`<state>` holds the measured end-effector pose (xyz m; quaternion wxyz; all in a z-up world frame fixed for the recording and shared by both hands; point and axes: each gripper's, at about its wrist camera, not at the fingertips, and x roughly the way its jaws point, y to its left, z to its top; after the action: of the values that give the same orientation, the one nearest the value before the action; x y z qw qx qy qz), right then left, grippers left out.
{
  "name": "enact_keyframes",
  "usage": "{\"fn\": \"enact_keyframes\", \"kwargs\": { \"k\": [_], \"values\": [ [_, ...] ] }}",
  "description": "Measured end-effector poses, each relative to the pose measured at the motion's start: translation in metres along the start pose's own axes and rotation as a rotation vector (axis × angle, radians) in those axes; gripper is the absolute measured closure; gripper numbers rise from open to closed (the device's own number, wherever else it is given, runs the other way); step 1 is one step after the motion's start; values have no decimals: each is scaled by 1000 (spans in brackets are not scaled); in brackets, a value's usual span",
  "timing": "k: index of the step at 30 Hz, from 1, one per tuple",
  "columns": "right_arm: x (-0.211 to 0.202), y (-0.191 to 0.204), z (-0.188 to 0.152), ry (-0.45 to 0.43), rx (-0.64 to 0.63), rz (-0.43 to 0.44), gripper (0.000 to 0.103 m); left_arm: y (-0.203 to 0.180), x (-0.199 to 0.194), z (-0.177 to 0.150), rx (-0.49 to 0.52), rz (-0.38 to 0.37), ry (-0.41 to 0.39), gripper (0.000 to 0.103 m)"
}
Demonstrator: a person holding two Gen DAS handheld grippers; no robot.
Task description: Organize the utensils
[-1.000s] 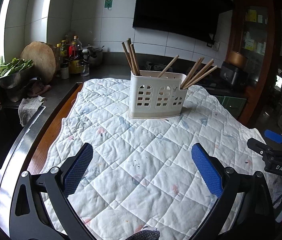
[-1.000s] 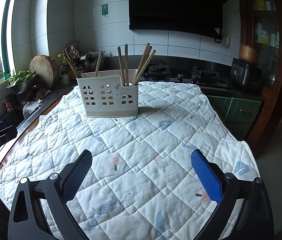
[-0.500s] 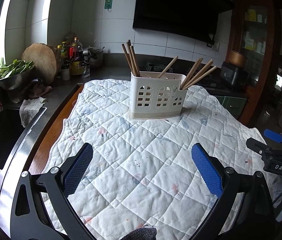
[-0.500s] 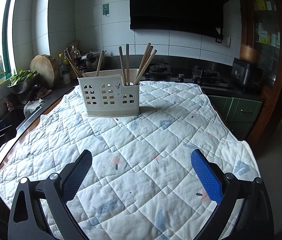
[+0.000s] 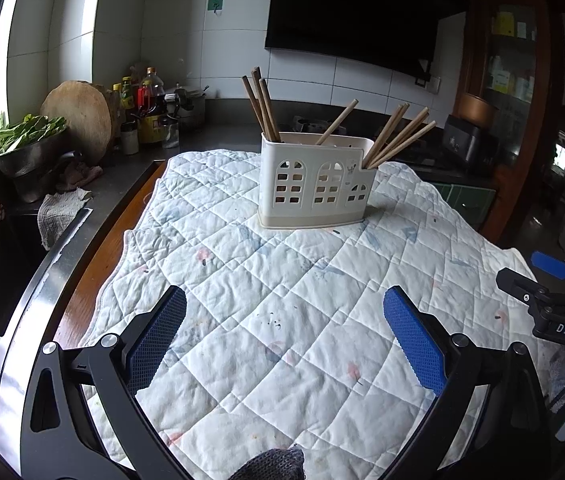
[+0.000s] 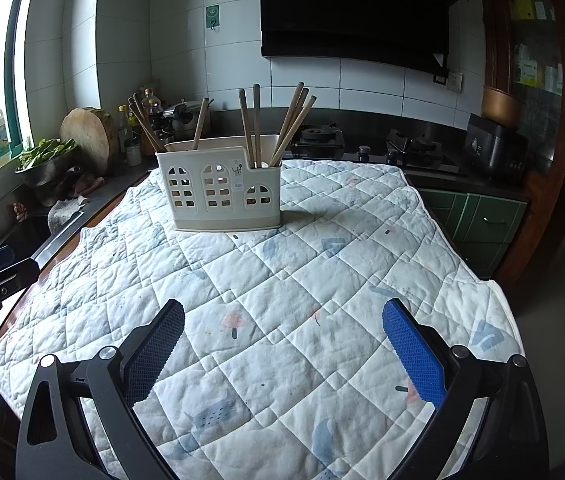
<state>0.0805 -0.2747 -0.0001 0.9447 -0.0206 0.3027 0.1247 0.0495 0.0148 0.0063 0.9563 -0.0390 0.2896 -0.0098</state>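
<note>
Several wooden chopsticks [image 5: 398,136] lean in a cream perforated plastic caddy [image 5: 316,182] mid-quilt, left wrist view; left gripper [image 5: 282,336] spread wide, empty. Right wrist view: right gripper [image 6: 282,350] likewise agape above the white quilted cloth [image 6: 302,280]. Sticks probably light, stiff, slippery: pinch near protruding tops. Approach unobstructed.

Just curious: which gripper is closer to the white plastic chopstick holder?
Hard to call. The left gripper and right gripper both hover open over the quilt, short of the white plastic chopstick holder.
</note>
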Motion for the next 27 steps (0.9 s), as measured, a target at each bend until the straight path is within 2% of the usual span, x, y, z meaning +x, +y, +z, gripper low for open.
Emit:
{"fn": "enact_keyframes", "kwargs": {
  "k": [27],
  "values": [
    [3, 5, -3, 8, -7, 12, 7, -4, 6, -7, 8, -5, 29, 5]
  ]
}}
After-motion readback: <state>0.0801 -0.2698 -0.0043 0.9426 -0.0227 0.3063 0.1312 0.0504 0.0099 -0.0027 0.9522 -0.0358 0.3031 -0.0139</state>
